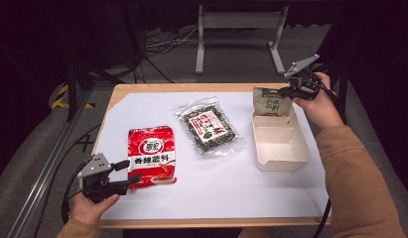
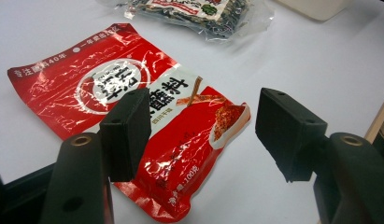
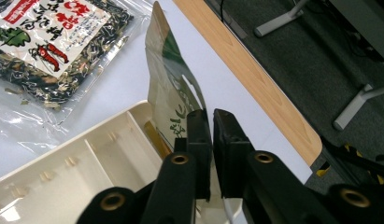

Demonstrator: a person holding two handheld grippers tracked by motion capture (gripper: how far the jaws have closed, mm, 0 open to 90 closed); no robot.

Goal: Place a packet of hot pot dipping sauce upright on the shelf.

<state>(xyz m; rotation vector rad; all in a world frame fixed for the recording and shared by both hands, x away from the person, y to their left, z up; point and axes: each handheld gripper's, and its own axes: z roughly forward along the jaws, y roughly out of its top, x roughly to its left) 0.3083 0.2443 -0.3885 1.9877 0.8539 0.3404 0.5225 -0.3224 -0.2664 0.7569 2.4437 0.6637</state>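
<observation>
A red sauce packet (image 1: pixel 151 155) (image 2: pixel 133 112) lies flat on the white sheet at the front left. My left gripper (image 1: pixel 126 173) (image 2: pixel 203 135) is open just in front of it, jaws wide apart on either side of the packet's near end. My right gripper (image 1: pixel 287 92) (image 3: pixel 212 140) is shut on the edge of a beige-and-green pouch (image 1: pixel 272 102) (image 3: pixel 171 88), holding it upright at the far end of a cream divided tray (image 1: pixel 281 144) (image 3: pixel 77 172). A clear bag of dark dried spices (image 1: pixel 208 125) (image 3: pixel 49 42) lies in the middle.
A white sheet (image 1: pixel 216 188) covers most of the wooden table (image 1: pixel 122 91). Beyond the far edge stand a metal frame leg (image 1: pixel 199 49) and cables on the grey floor. A hand and orange sleeve (image 1: pixel 350 178) reach in at the right.
</observation>
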